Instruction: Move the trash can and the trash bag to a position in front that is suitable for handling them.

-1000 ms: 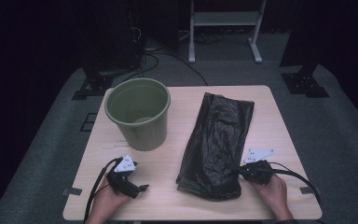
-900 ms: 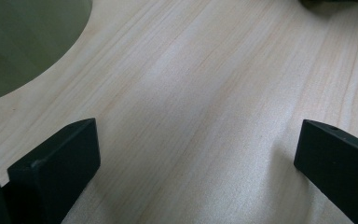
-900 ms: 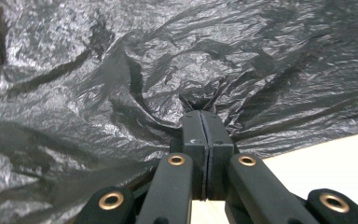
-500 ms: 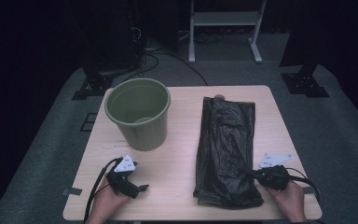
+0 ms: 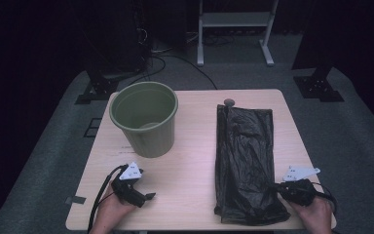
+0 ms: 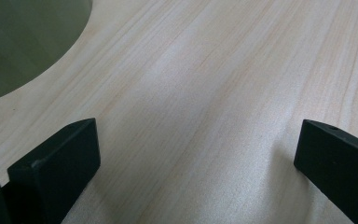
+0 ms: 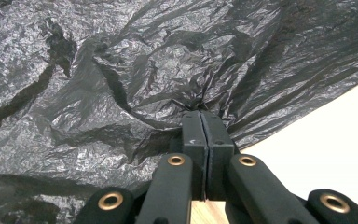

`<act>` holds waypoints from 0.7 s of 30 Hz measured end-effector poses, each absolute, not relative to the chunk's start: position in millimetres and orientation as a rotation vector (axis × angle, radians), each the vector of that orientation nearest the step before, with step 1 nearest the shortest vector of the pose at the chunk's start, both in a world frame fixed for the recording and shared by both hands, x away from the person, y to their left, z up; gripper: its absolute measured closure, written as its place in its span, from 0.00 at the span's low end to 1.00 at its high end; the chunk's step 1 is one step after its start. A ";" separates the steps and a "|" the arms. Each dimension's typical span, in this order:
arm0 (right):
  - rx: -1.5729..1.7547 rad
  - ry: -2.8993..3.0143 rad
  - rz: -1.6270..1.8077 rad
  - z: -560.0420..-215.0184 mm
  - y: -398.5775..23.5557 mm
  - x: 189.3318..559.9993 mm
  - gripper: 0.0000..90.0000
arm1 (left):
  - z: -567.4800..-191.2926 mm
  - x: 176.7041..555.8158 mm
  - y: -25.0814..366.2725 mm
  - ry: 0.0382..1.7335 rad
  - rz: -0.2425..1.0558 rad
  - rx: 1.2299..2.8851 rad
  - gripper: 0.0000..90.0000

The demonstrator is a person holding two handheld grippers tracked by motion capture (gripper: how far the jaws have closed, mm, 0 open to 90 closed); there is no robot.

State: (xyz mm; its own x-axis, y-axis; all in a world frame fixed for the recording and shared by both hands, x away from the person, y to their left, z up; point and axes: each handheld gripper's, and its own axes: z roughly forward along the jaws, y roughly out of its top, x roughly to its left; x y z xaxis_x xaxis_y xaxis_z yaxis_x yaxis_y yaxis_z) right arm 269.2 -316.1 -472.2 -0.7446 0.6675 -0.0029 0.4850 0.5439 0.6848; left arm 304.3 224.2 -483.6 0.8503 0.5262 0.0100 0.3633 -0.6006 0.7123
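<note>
A: Over on the left, left gripper (image 5: pixel 148 196) low on the table (image 5: pixel 195 161), near the front edge, jaws spread wide, nothing but bare wood between them. Just up from it, green bucket (image 5: pixel 145 118), upright, mouth open to the camera.

B: Confirmed from the left gripper view: fingertips (image 6: pixel 58 158) well apart, pale grain running between, curved flank of the bucket (image 6: pixel 23 42) filling the top-left corner. Not touching it.

A: Moving right now. Black plastic bag (image 5: pixel 246 161), laid flat and long on the right half of the table, crinkled, near end bunched at the front edge. Well apart from the bucket.

B: And at its near right corner, right gripper (image 5: pixel 275 188), clamped tight on the bag's edge, hand close to the table's front right corner.

A: Seen close in the right gripper view: jaws pressed together, pinch of black film (image 7: pixel 121 79) puckered at the tips, creases fanning out from the bite. Strip of pale table at the right.
</note>
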 end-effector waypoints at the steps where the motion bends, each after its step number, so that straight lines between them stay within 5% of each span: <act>1: 0.964 2.519 0.998 -472.1 -316.6 269.0 0.96 | -483.6 304.3 224.2 0.642 0.282 2.278 0.00; 14: 1.031 2.434 1.064 -462.4 -313.8 267.6 0.25 | -483.6 304.3 224.2 0.643 0.282 2.278 0.00; 21: 1.015 2.493 0.991 -466.8 -300.3 251.4 0.23 | -483.6 303.9 224.3 0.643 0.283 2.279 0.00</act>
